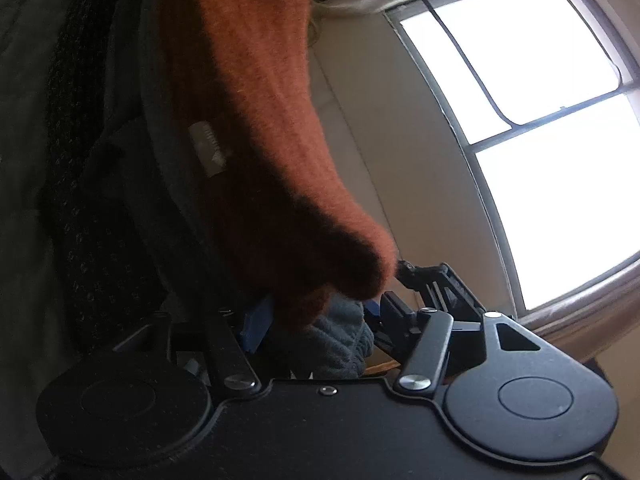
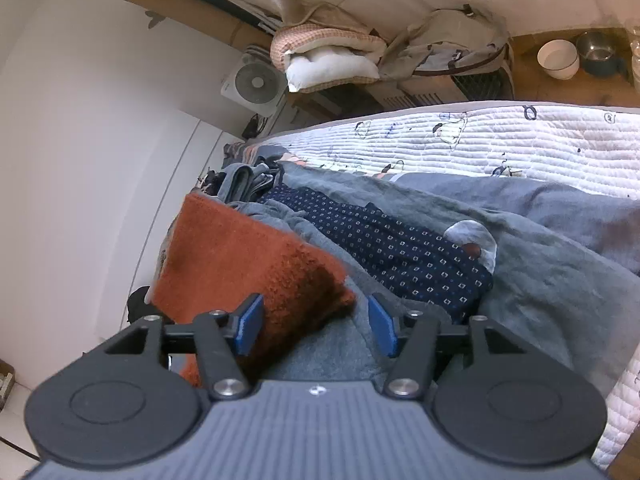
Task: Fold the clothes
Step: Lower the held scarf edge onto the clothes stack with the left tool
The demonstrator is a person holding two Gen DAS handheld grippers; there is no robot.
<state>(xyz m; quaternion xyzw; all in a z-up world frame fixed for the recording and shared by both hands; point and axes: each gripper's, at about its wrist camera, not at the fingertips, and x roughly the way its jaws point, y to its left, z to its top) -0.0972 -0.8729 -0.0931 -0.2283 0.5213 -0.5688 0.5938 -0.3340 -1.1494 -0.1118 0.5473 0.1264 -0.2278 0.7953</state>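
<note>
So the sweater (image 2: pixel 248 272) sits at the left end of the clothes pile on the bed (image 2: pixel 520 140), patterned garment (image 2: pixel 392 248) just to its right. Behind the bed there's a fan (image 2: pixel 254 84), a cushion (image 2: pixel 328 60), then two bowls (image 2: pixel 558 58) far right.

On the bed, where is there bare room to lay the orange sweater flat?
The white quilt beyond the grey blanket lies mostly bare. Nearer, it is crowded: the dotted navy garment and a heap of grey clothes cover the blanket beside the orange sweater.
</note>
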